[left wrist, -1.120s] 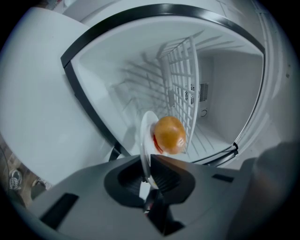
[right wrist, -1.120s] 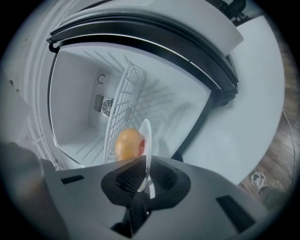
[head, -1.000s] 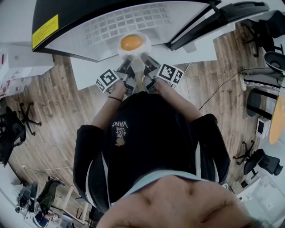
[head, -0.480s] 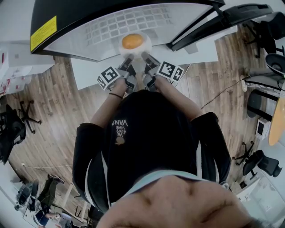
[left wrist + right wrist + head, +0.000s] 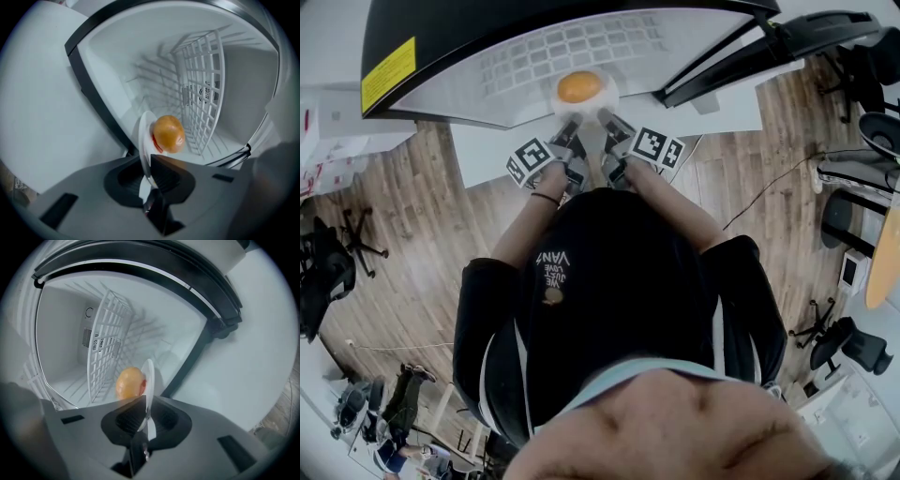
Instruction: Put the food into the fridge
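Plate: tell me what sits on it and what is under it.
On the plate sits one round orange-brown bun, with red showing beneath. The left hand-held gripper and right hand-held gripper clamp its rim. What lies under the plate is covered.

**Wood-floored office seen from above**

A wooden plank floor [image 5: 403, 216] is laid throughout and is evenly lit. A black office chair [image 5: 862, 345] is seen at four o'clock and another chair [image 5: 872, 56] at two o'clock. A chair base [image 5: 356, 236] is set at nine o'clock, and white boxes [image 5: 328, 141] are stacked at ten o'clock. A thin cable [image 5: 766, 190] is trailed over the planks towards three o'clock.
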Tool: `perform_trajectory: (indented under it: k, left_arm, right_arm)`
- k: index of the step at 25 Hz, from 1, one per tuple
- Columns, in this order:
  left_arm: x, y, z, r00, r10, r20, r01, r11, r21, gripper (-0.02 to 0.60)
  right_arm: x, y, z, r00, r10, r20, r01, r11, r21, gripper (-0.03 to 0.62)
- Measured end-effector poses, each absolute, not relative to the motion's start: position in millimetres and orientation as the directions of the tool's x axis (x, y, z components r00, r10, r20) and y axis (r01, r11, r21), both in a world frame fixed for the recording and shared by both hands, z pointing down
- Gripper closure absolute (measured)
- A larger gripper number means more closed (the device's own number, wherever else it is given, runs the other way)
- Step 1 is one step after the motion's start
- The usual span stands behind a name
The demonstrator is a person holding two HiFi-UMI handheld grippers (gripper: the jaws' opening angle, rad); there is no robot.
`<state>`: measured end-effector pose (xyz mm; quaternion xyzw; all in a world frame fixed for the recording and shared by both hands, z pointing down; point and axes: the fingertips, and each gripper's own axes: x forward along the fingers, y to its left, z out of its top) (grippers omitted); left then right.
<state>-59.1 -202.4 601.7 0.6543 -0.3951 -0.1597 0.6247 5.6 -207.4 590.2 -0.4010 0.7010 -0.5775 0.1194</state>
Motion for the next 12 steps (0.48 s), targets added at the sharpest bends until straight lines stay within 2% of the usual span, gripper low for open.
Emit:
perform_trajectory:
  k: [12]
  left_arm:
    - [-60.2,-207.2,607.6,0.632,-0.715,0.300,-0.334,0.098,0.937,0.551]
  right_arm:
    - [4.8,-212.4,596.2,-0.651,-0.696,0.302,-0.427,0.008,-0.904,0.571]
